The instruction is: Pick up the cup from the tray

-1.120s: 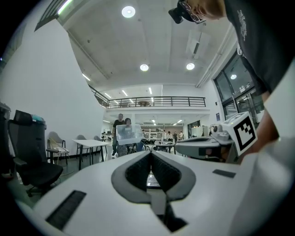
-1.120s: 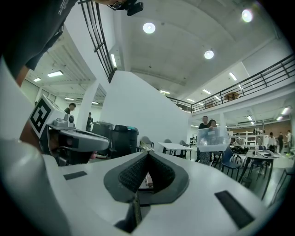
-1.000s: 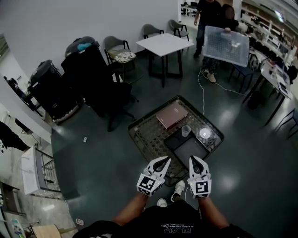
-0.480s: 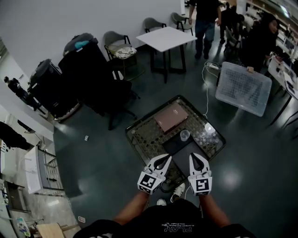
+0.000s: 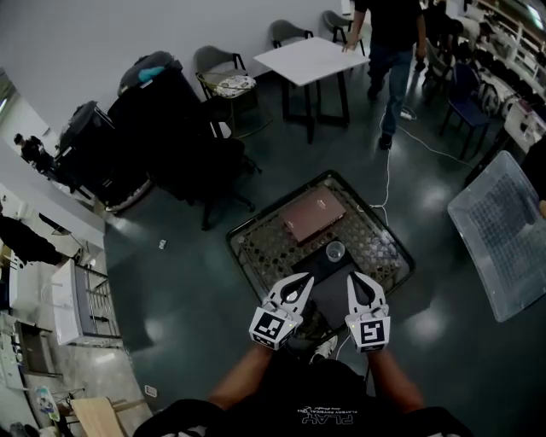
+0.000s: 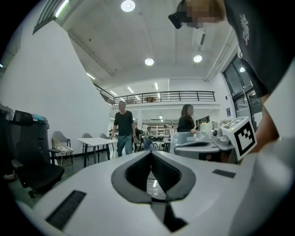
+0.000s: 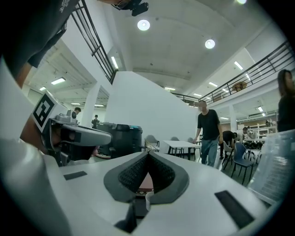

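Your left claw (image 6: 151, 154) fills the lower half of the view, its two jaws meeting at the tips with nothing gripped; a small gap shows between the dark pads (image 6: 136, 171). At three o'clock your right claw (image 6: 180, 146) reaches in, its marker cube (image 6: 243, 135) facing you. Toward nine o'clock a person in a dark shirt (image 6: 123, 128) stands beside a white table (image 6: 97, 142). A black chair (image 6: 34, 174) sits at eight o'clock, and round ceiling lights (image 6: 128, 5) glow at twelve o'clock.

Tray (image 5: 328, 278) near edge behind right tool (image 5: 352, 277)
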A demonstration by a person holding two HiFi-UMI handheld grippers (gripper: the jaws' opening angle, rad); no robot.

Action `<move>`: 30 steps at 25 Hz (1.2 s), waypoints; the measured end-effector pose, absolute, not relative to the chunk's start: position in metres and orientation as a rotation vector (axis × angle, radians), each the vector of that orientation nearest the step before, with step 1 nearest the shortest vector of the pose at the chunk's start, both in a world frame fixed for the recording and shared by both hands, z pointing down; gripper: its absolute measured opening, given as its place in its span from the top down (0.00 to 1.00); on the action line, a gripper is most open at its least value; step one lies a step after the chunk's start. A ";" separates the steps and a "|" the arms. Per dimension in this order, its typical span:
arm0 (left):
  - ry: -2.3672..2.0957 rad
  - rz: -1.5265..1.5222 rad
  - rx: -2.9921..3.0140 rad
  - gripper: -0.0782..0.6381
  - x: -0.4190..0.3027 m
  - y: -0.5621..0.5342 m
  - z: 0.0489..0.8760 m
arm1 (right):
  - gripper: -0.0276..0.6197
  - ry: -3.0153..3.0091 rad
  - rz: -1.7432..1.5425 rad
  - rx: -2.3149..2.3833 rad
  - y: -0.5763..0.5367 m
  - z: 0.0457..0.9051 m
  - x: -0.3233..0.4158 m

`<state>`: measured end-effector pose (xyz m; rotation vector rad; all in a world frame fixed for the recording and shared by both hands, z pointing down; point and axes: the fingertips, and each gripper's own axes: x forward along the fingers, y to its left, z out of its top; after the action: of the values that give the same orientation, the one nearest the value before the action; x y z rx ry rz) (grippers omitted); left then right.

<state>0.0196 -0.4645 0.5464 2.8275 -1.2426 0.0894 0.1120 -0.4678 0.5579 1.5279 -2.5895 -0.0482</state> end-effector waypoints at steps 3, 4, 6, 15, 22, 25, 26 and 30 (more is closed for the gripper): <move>-1.240 0.106 2.827 0.88 0.024 -0.474 0.550 | 0.94 -2.602 -0.036 1.533 -0.478 0.558 0.116; -1.239 0.111 2.826 0.88 0.024 -0.477 0.552 | 0.95 -2.600 -0.034 1.535 -0.481 0.559 0.117; -1.238 0.117 2.822 0.88 0.024 -0.485 0.555 | 0.94 -2.596 -0.034 1.542 -0.490 0.561 0.118; -1.201 0.172 2.799 0.88 0.015 -0.524 0.589 | 0.95 -2.543 0.015 1.560 -0.528 0.599 0.111; -1.161 0.222 2.761 0.88 0.003 -0.551 0.633 | 0.95 -2.467 0.064 1.529 -0.548 0.641 0.101; -1.149 0.253 2.732 0.88 0.000 -0.557 0.658 | 0.94 -2.417 0.105 1.495 -0.546 0.670 0.101; -1.157 0.263 2.718 0.88 -0.001 -0.560 0.665 | 0.94 -2.410 0.134 1.490 -0.545 0.679 0.101; -1.185 0.270 2.684 0.88 -0.005 -0.578 0.676 | 0.94 -2.385 0.185 1.470 -0.550 0.706 0.101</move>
<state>-0.0054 -0.5784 0.6758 2.6838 -1.1851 0.2704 0.1011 -0.5503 0.7061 1.4704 -2.3853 0.1848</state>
